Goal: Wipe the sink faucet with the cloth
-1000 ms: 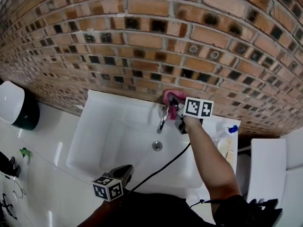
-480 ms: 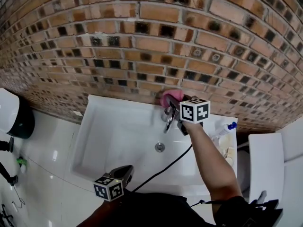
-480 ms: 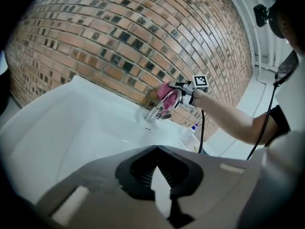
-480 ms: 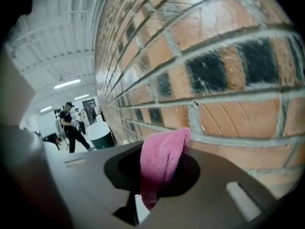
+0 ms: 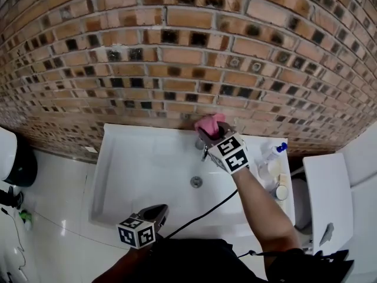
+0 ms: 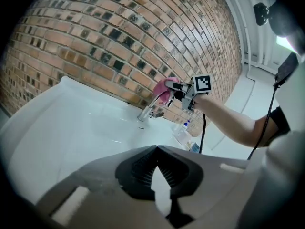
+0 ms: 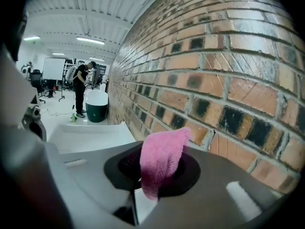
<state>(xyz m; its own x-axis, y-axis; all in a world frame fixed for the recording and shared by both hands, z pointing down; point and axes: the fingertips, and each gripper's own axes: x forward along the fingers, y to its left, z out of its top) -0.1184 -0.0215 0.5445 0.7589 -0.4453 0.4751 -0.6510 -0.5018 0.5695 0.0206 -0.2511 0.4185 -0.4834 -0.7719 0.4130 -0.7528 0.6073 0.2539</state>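
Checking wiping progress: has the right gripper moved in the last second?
Yes. In the head view the right gripper has shifted left and nearer the drain, still holding the cloth.

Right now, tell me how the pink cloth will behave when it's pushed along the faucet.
Probably floppy: the free end of the cloth curls over where it sticks out of the right claw. Its fuzzy pile suggests it is light and grippy rather than slippery. It should fold around the faucet rather than push stiffly.
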